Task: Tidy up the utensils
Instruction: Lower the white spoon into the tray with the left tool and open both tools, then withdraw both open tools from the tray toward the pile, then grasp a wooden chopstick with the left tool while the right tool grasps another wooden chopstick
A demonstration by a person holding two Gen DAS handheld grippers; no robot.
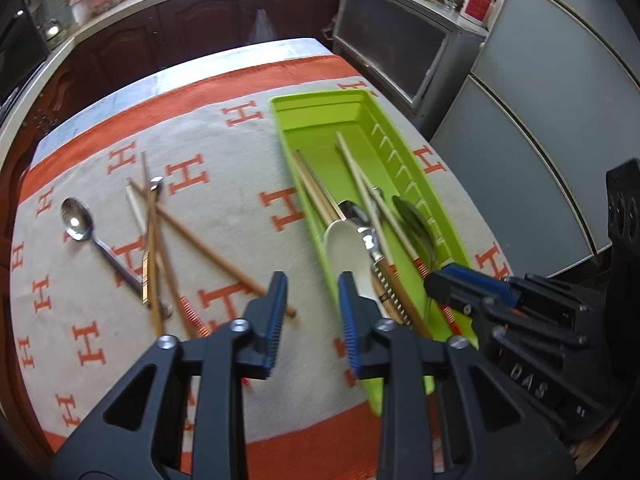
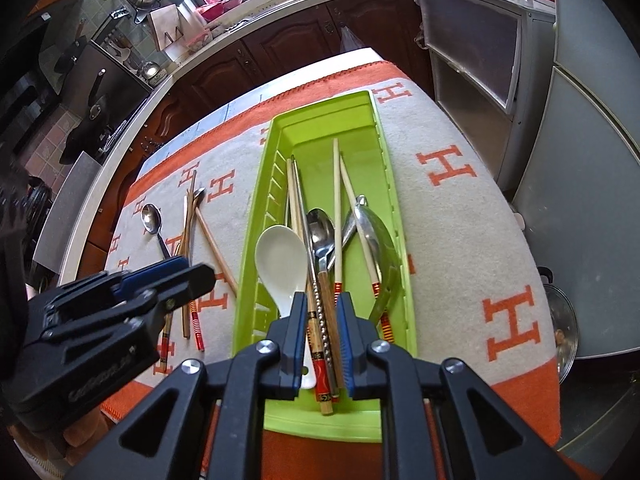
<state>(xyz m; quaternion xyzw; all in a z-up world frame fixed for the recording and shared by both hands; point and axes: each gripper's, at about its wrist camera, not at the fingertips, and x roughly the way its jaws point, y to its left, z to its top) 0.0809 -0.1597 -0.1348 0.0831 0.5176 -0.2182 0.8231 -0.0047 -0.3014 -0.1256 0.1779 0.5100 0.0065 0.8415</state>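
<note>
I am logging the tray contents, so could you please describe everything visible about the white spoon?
The white spoon is a glossy, ceramic-looking soup spoon with a deep oval bowl facing up. It lies lengthwise in the green tray, along its left side, handle toward the camera. A metal spoon and chopsticks lie against its right edge.

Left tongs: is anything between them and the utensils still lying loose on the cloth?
Nothing visible. The left tongs are open over bare cloth, and the loose chopsticks and steel spoon lie ahead to their left, uncovered. The green tray sits off to the right.
</note>
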